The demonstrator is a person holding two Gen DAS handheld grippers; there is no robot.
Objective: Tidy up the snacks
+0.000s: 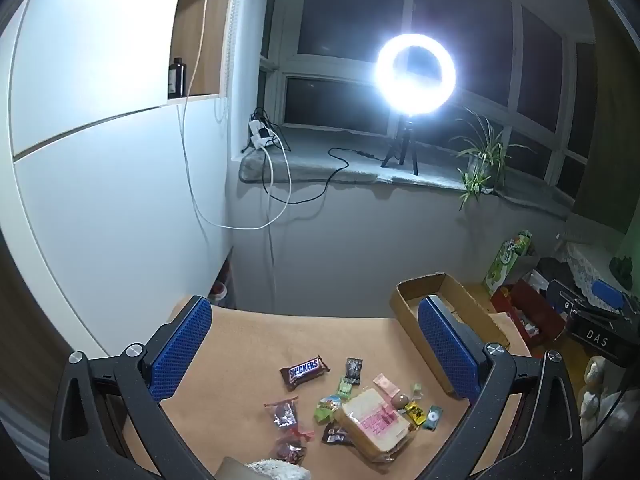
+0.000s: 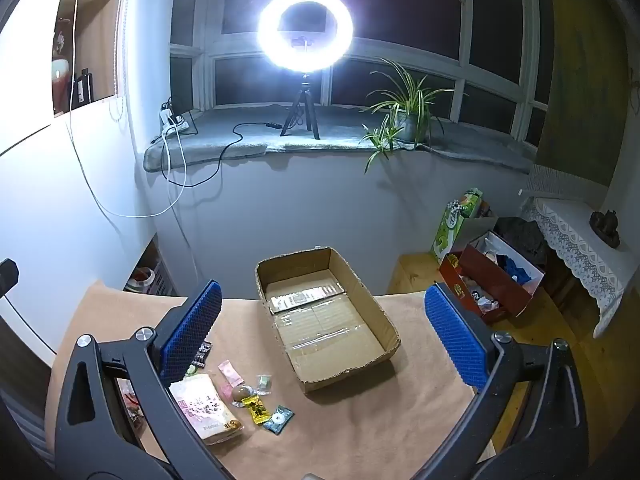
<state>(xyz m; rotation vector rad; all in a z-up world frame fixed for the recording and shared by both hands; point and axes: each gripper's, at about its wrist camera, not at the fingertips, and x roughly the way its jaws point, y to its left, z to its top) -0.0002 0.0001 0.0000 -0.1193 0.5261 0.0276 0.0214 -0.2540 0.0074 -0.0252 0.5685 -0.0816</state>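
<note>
We see the snacks [image 1: 344, 404] scattered low in the frame on the table [image 1: 240, 344], beneath our wide-spread left gripper [image 1: 314, 350]. The right gripper [image 2: 324, 328], equally agape, frames the empty cardboard box [image 2: 326, 312]; snacks lie lower left.

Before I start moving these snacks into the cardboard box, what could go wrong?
The small wrapped candies lie packed against the bread packet, so wide-open fingers may catch two at once. The cardboard box looks light and unsecured; a bump could slide it across the table. The soft bread could crush if squeezed hard.
</note>
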